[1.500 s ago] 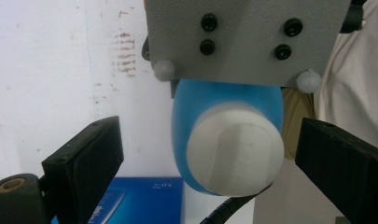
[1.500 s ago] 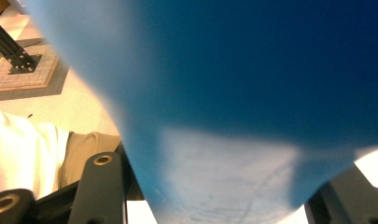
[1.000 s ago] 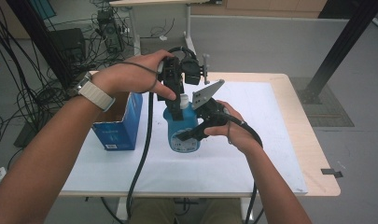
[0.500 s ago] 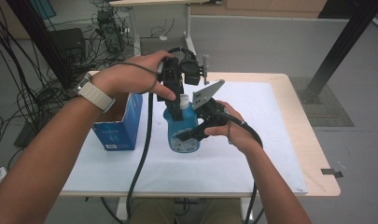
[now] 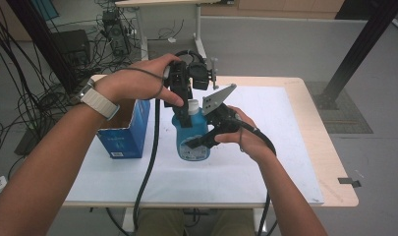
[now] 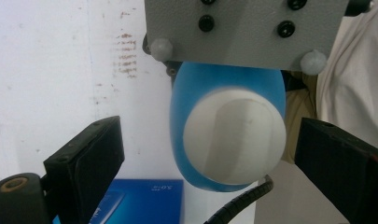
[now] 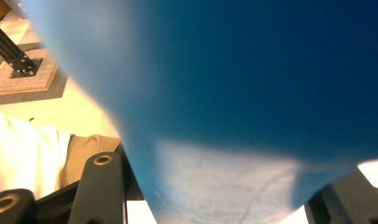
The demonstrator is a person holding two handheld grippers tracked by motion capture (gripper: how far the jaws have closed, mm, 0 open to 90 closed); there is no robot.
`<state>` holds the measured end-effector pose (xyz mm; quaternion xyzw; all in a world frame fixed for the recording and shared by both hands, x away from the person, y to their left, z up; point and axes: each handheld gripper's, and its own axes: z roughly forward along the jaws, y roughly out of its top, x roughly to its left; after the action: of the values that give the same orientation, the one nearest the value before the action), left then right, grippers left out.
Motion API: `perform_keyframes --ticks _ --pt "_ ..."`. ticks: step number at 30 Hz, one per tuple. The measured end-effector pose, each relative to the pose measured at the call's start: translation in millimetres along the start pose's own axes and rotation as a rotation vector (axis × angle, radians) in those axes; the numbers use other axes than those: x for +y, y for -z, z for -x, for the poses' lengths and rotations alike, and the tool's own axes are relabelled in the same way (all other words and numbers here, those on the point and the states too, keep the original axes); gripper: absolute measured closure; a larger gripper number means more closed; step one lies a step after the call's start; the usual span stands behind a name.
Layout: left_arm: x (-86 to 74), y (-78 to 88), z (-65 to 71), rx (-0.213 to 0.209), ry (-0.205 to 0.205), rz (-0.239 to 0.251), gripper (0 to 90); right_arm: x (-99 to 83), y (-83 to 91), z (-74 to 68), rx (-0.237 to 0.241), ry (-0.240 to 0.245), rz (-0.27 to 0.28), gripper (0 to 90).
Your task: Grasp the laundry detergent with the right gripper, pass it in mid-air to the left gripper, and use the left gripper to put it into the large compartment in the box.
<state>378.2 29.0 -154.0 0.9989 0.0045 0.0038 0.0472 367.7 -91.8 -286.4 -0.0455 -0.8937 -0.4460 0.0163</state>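
I log one smooth blue plastic bottle, rounded, white cap: right hand-held gripper clamps its body; left hand-held gripper spread wide around the cap; cardboard box at nine o'clock.

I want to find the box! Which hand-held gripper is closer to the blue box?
Left. The left hand-held gripper hovers over the bottle's white cap, beside the blue box; the right hand-held gripper grips the bottle's far side.

A bottle stands upright near the middle of the bench, on a mat that covers most of the benchtop. To its left, just beside it, stands an open box at the bench's left edge. The left gripper hangs directly above the bottle's cap. The right gripper meets the bottle's body from the right.
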Motion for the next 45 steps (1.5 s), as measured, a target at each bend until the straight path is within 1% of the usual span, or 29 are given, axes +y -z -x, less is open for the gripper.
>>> perform_keyframes --ticks 27,45 --pt "-1.1 -0.4 1.5 0.011 -0.006 0.013 8.7 0.6 -0.2 -0.3 0.001 0.001 0.003 43.7" --pt "-2.4 -1.1 2.1 0.012 -0.001 0.02 8.7 1.6 -0.3 -0.2 0.001 0.002 0.001 43.7"
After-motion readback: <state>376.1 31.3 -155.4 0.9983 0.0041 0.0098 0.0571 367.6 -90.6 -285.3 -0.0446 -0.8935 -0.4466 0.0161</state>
